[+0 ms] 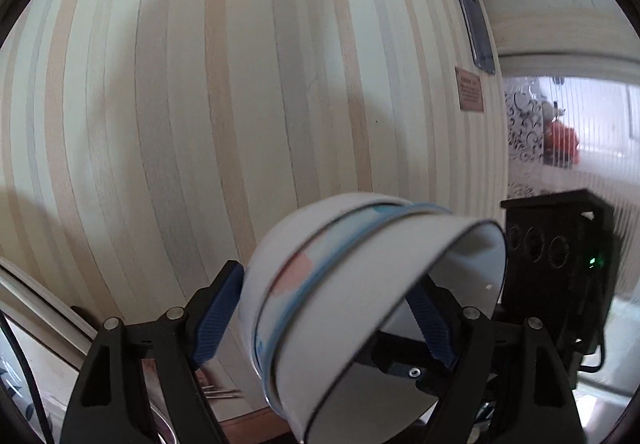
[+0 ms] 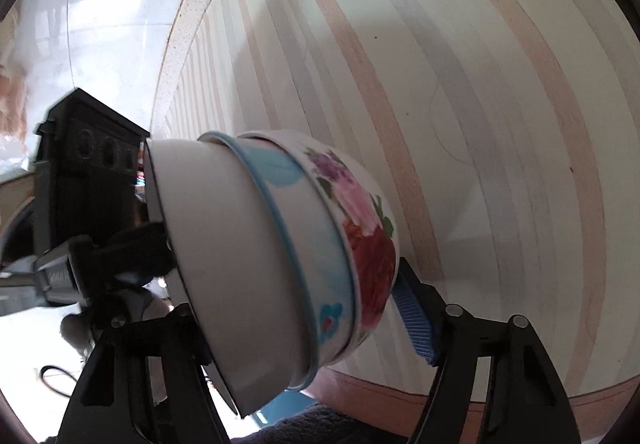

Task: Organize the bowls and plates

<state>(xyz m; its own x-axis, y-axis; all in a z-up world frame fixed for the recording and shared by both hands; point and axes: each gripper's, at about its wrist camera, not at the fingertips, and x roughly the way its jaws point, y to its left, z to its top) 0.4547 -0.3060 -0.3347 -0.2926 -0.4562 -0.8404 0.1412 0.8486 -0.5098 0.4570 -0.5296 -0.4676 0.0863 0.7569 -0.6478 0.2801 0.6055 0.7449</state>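
stack of three nested bowls (image 1: 360, 284) held on its side in mid-air above a striped tabletop (image 1: 200, 84), w/ both grippers on it from opposite sides. left gripper (image 1: 324, 316): stack sits between the jaws; left blue pad (image 1: 218, 314) lies against the outer bowl's base side, right blue pad (image 1: 430, 328) is inside the mouth of the plain white bowl (image 1: 400, 304), against its wall. jaws read as clamped on the stack, wide apart. right gripper (image 2: 316, 324): stack fills the gap between the jaws; right blue pad (image 2: 416, 320) touches the floral bowl (image 2: 368, 236) at its lower curve, left finger is mostly hidden behind the white bowl's rim, so contact on that side can't be confirmed; grip reads as closed on the stack. order in right wrist view, left to right: white bowl w/ dark rim line, blue-rimmed bowl (image 2: 304, 244) nested in the floral one. bowl mouths face the left gripper (image 2: 100, 256), seen at left in the right wrist view. right gripper's black body (image 1: 560, 252) shows beyond the stack in the left wrist view. phone (image 1: 474, 24) and small brown card (image 1: 469, 89) lie at the table's far edge, well apart from the stack.
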